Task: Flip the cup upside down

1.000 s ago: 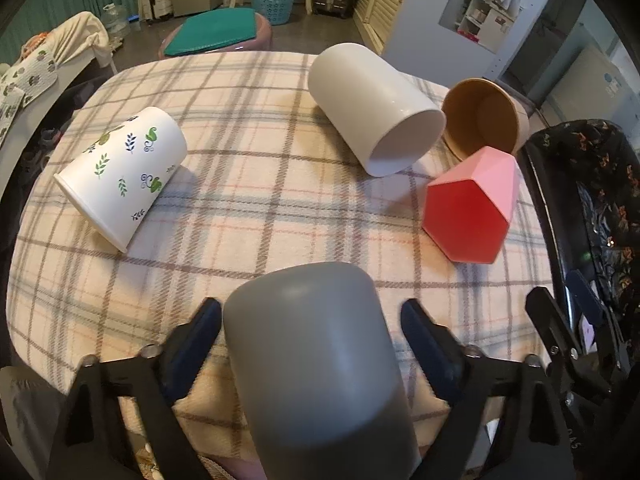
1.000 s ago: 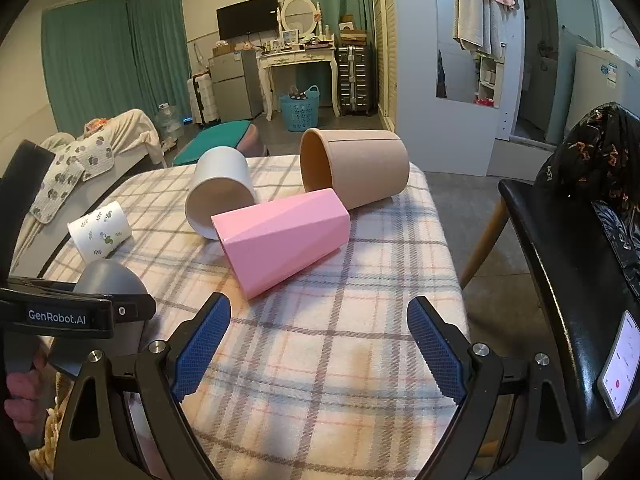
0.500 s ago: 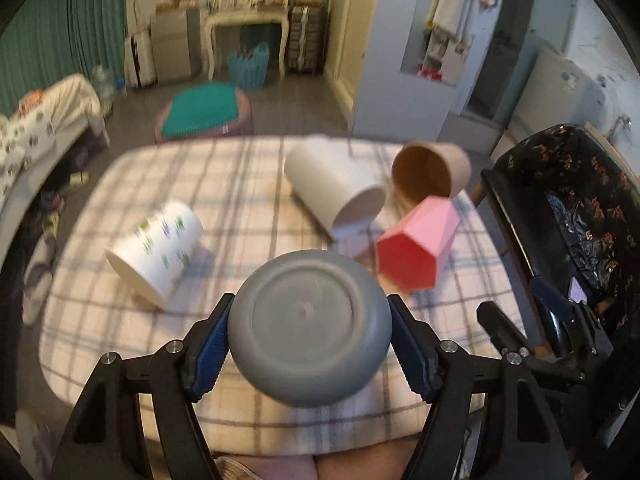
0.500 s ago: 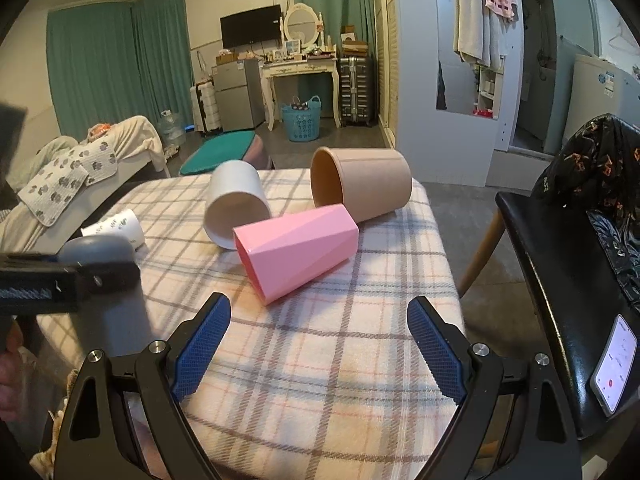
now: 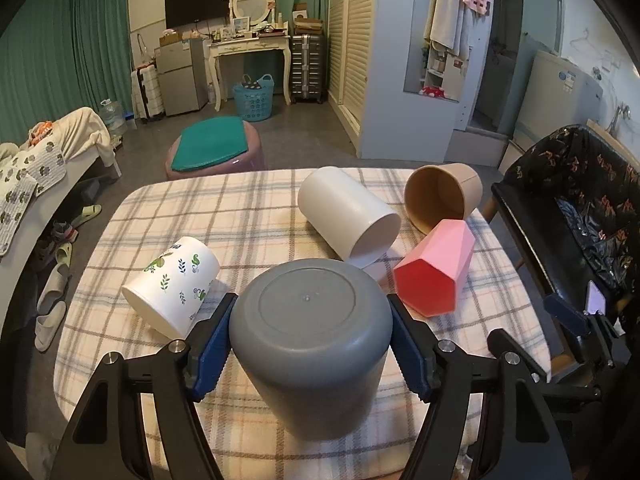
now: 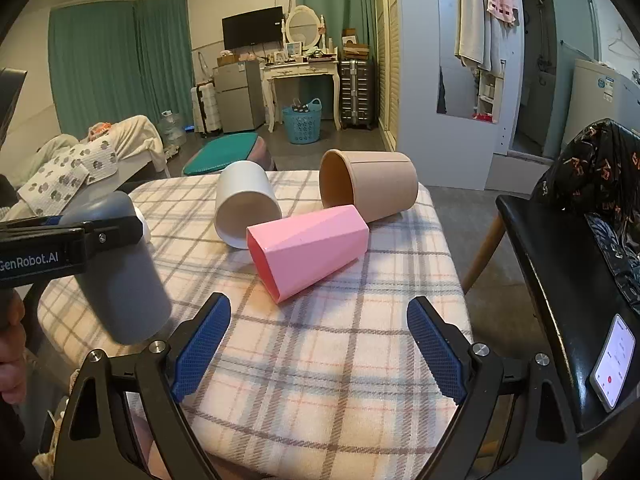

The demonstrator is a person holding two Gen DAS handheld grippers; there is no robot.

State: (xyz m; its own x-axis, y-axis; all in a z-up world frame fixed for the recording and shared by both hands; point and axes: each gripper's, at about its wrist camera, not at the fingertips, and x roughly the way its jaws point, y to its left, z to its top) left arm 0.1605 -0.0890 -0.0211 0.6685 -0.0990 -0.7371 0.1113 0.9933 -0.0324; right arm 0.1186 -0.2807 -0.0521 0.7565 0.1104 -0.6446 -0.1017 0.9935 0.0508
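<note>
Our left hand-held gripper point(image 5: 310, 344) pinches the gray cup point(image 5: 310, 348) with its bottom facing up, at 6 o'clock on the surface point(image 5: 248, 216). We cannot tell if the cup touches the cloth. Our right hand-held gripper point(image 6: 318, 346) is spread wide and holds nothing. The pink cup point(image 6: 308, 250) lies on its side at 12 o'clock from it.

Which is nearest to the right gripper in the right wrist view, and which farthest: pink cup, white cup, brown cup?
From the right gripper:
1. pink cup, lying on its side just ahead, centre.
2. white cup, behind it, slightly left.
3. brown cup, at the table's far right; nearly level with the white cup, so this order is tentative.
</note>
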